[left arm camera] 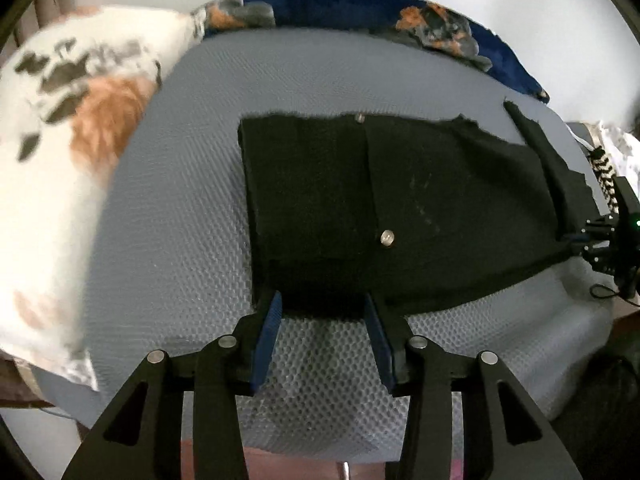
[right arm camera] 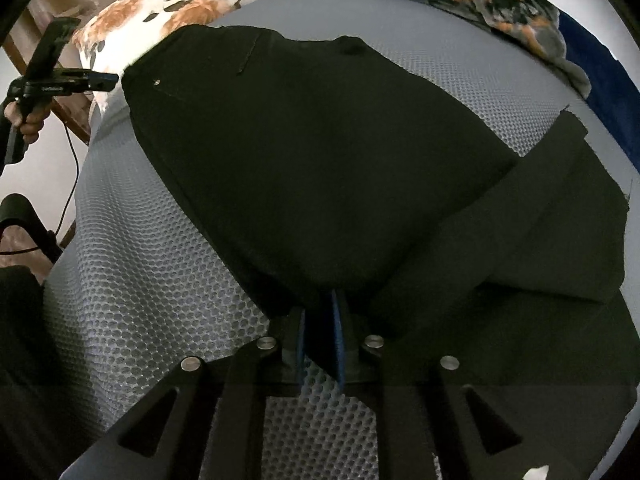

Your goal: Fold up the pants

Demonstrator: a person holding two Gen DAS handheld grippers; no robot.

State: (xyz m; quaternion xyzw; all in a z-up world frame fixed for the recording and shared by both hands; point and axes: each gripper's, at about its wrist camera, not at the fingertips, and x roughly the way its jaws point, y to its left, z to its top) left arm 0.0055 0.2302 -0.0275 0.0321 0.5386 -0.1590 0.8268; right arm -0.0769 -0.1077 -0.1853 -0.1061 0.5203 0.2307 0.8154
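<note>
Black pants [left arm camera: 360,208] lie on a grey mesh-covered mattress [left arm camera: 176,216], waistband with a metal button [left arm camera: 387,237] toward my left gripper. My left gripper [left arm camera: 324,308] is open, its blue pads either side of the waistband's near edge. In the right wrist view the pants [right arm camera: 320,160] are lifted in a tent shape, with a folded leg [right arm camera: 560,220] at the right. My right gripper [right arm camera: 320,312] is shut on the pants' near edge. The left gripper also shows in the right wrist view [right arm camera: 108,78] at the pants' far left corner. The right gripper shows in the left wrist view [left arm camera: 572,240].
A floral white pillow [left arm camera: 68,128] lies left of the pants. A dark blue floral blanket [left arm camera: 432,20] runs along the mattress's far edge. A cable [right arm camera: 72,168] hangs from the left gripper. The mattress's near edge [left arm camera: 320,440] is just below my left gripper.
</note>
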